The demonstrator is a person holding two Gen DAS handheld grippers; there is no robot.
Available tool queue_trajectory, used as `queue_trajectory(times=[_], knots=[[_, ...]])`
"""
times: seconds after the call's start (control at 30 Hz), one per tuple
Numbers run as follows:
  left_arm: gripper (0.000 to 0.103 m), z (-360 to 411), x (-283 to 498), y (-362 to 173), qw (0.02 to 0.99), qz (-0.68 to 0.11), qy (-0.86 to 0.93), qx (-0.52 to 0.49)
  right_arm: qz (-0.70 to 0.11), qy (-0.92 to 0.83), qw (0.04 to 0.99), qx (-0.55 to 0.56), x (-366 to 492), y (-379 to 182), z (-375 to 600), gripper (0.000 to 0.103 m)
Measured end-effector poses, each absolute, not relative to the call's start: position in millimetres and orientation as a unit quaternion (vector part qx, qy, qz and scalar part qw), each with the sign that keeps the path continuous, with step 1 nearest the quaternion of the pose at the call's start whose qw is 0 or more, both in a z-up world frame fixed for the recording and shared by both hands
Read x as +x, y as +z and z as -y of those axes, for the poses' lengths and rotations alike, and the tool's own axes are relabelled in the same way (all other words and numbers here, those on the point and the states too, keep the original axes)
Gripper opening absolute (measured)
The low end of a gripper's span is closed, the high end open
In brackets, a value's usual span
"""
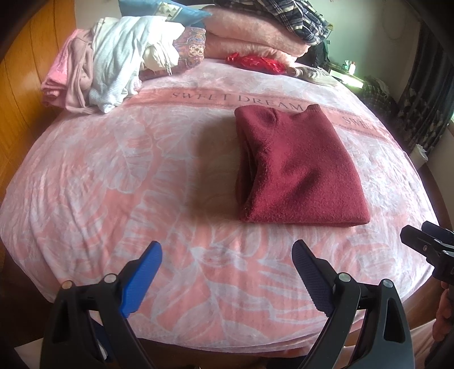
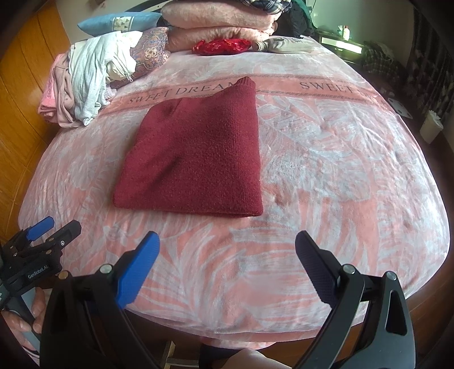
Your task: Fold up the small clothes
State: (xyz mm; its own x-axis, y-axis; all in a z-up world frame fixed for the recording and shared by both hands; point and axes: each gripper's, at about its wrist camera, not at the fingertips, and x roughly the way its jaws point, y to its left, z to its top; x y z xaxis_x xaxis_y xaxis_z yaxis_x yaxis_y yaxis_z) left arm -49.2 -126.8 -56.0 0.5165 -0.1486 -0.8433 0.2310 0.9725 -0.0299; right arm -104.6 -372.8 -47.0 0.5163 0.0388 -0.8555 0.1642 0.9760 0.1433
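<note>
A dark red knitted sweater (image 1: 298,167) (image 2: 198,159) lies folded into a flat rectangle on the pink bed blanket (image 1: 113,176) (image 2: 340,159). My left gripper (image 1: 227,255) hovers open over the near edge of the bed, short of the sweater and to its left, with nothing between its fingers. My right gripper (image 2: 227,247) is also open and empty, just in front of the sweater's near edge. Each gripper shows in the other's view: the right one (image 1: 425,241) at the far right, the left one (image 2: 51,227) at the lower left, held by a hand (image 2: 25,320).
A heap of unfolded pale clothes (image 1: 107,65) (image 2: 88,76) lies at the back left of the bed. Folded pink blankets (image 1: 255,31), pillows (image 2: 119,24) and a red cloth (image 1: 255,62) line the far end. Wooden panelling (image 1: 20,93) runs along the left.
</note>
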Motion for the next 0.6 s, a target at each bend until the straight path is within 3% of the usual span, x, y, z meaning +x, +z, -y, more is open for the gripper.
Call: queue_trajectory(times=[0.6], knots=[[0.093,126.4,-48.2,-57.9,0.866,-0.487,-0.109,0.038,-0.491,-0.037,0.864,0.106,-105.5,-46.9,371.3,0.096]])
